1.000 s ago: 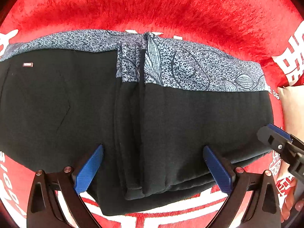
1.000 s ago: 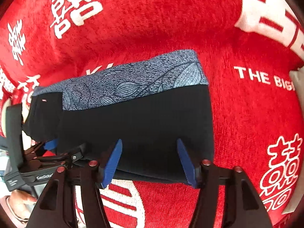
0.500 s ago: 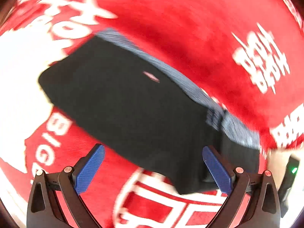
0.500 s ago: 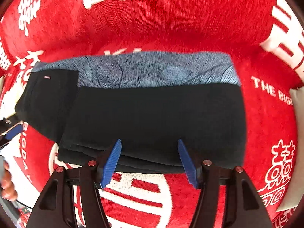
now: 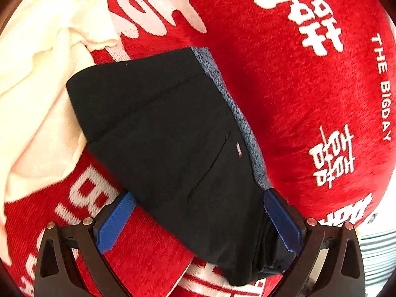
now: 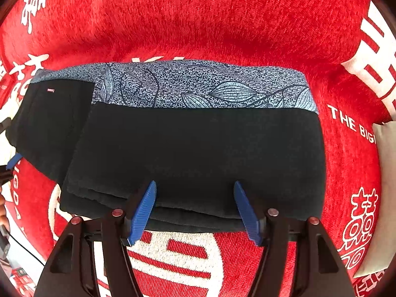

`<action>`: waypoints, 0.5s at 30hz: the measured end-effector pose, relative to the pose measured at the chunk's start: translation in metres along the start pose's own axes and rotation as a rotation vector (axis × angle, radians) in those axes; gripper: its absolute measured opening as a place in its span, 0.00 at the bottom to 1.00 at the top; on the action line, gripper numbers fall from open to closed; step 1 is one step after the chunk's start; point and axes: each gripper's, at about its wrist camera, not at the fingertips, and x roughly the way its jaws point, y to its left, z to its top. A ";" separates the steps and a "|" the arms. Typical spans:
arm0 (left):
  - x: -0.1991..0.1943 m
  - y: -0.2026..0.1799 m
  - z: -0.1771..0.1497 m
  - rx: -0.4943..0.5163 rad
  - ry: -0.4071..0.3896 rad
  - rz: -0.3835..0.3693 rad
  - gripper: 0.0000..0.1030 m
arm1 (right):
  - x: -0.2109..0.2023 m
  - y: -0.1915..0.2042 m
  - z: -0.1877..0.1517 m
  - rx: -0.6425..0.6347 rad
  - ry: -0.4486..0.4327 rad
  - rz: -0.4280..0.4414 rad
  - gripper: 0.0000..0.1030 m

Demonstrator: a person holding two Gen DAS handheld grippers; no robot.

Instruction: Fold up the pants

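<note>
The pants [image 6: 198, 148] lie folded into a thick black rectangle with a blue-grey leaf-print waistband along the far edge, on a red blanket [image 6: 198, 24]. My right gripper [image 6: 195, 212] points down over the near edge of the fold. Its jaws are opening, the black cloth lies under the gap, and the pads are not pressing it. My left gripper [image 5: 198, 222] is open wide at the pants' [image 5: 173, 136] left end, straddling the pocket corner without gripping. One of its blue pads [image 6: 13, 160] shows at the left edge of the right wrist view.
The red blanket [image 5: 297, 99] carries white characters and lettering. A cream cloth [image 5: 37, 99] lies bunched against the far end of the pants. A pale cushion [image 6: 386, 173] sits at the right edge. A striped surface [image 5: 376, 252] shows past the blanket.
My left gripper has swung away from the middle of the pants to their left end and rolled. My right gripper has shifted toward the middle of the near edge, jaws slightly wider.
</note>
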 end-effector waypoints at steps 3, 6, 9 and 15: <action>-0.001 -0.001 0.003 -0.021 -0.011 -0.044 1.00 | -0.001 0.000 0.001 0.000 0.004 -0.008 0.68; -0.006 -0.009 0.003 0.013 -0.040 -0.091 1.00 | 0.001 0.000 0.002 -0.004 0.005 -0.007 0.68; 0.006 -0.014 0.001 0.043 -0.042 -0.052 1.00 | 0.002 0.001 0.003 -0.008 0.003 -0.009 0.68; 0.023 -0.024 0.004 0.062 -0.038 0.064 0.93 | -0.016 0.020 0.019 -0.077 -0.019 -0.031 0.66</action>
